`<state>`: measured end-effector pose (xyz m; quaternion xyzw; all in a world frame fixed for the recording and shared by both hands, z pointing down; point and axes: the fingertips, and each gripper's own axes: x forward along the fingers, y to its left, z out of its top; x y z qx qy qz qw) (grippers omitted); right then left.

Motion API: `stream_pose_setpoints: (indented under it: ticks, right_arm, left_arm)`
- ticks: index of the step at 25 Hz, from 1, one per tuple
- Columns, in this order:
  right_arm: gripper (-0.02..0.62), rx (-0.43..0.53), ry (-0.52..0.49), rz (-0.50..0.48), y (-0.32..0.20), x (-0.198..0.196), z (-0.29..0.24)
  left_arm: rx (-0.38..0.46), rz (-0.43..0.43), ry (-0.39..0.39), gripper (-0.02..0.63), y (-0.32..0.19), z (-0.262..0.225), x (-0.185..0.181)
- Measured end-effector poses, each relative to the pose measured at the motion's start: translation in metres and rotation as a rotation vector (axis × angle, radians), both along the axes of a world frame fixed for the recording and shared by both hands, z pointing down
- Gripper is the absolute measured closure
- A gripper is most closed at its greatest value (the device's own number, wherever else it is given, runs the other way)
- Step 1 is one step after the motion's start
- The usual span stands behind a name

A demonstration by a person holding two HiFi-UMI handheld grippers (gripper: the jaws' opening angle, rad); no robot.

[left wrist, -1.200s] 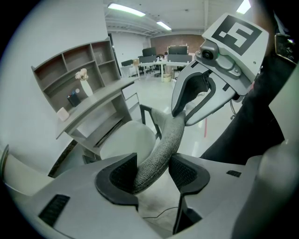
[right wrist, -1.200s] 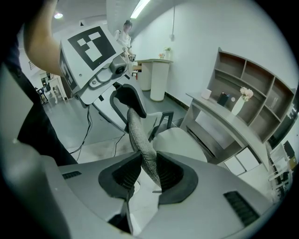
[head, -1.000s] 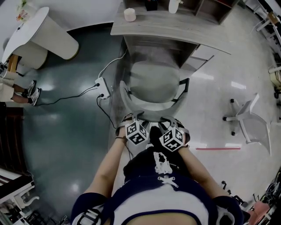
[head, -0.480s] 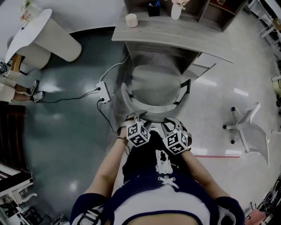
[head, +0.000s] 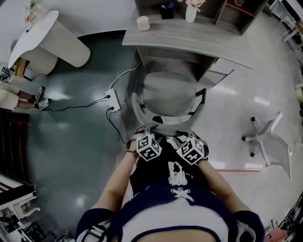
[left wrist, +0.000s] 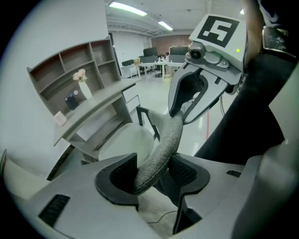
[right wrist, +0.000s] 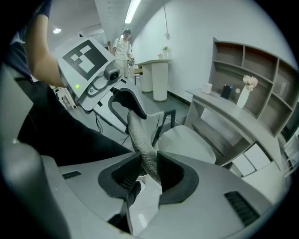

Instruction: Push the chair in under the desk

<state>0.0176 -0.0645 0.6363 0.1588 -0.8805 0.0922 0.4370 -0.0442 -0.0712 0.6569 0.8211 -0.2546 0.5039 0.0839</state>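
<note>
Chair (head: 168, 90) is at centre-top of the head view, seat part-way under the front edge of the worktop (head: 189, 37), backrest toward the person. Seat is a smooth, pale grey, rounded shell w/ dark angular arm brackets either side. Backrest rim (left wrist: 164, 135) is a curved band wrapped in grey woven fabric, coarse knit texture.

Left hand-held gripper (left wrist: 153, 173): jaws only partly apart, black ribbed pads closed onto the backrest rim, fabric band filling the gap. Right hand-held gripper (right wrist: 148, 169): same, pads pinching the rim further along. The two sit side by side at lower centre of the head view. Each carries a cube w/ black-and-white square markers. No readable text anywhere.

Worktop is a pale wood-grain slab. At top centre on it are a small cream cylinder (head: 143, 22) and, further back, a white vase (head: 191, 13) w/ pale flowers by an open grey shelf unit (left wrist: 70, 65).

Floor (head: 71, 142) is glossy, dark teal at left, pale & reflective at right. White power strip (head: 112, 97) w/ black cable lies just left of the chair. A red line (head: 236, 170) marks the floor at right, w/ a white swivel chair (head: 267, 137) near the right edge.
</note>
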Motion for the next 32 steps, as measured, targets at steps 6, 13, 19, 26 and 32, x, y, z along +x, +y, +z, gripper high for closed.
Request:
stream_pose_setpoints:
  ticks: [6, 13, 19, 26, 32]
  right_arm:
    - [0.503, -0.078, -0.025, 0.044, 0.007, 0.003, 0.004]
    - [0.503, -0.065, -0.047, 0.108, -0.003, 0.009, -0.001]
    - [0.503, -0.052, -0.079, 0.183, -0.017, 0.012, -0.009]
    - [0.557, -0.116, -0.091, 0.200, -0.040, 0.004, 0.017]
    - [0.560, 0.120, 0.074, -0.009, -0.059, -0.010, 0.033]
  left_arm:
    - [-0.014, 0.018, -0.006, 0.388, 0.008, 0.005, 0.003]
    - [-0.006, 0.025, 0.012, 0.396, -0.001, -0.002, 0.007]
    - [0.001, 0.053, 0.012, 0.397, -0.016, -0.008, 0.009]
    - [-0.020, 0.077, -0.087, 0.422, -0.040, 0.024, 0.000]
    - [-0.054, 0.108, -0.098, 0.416, -0.068, 0.043, -0.007]
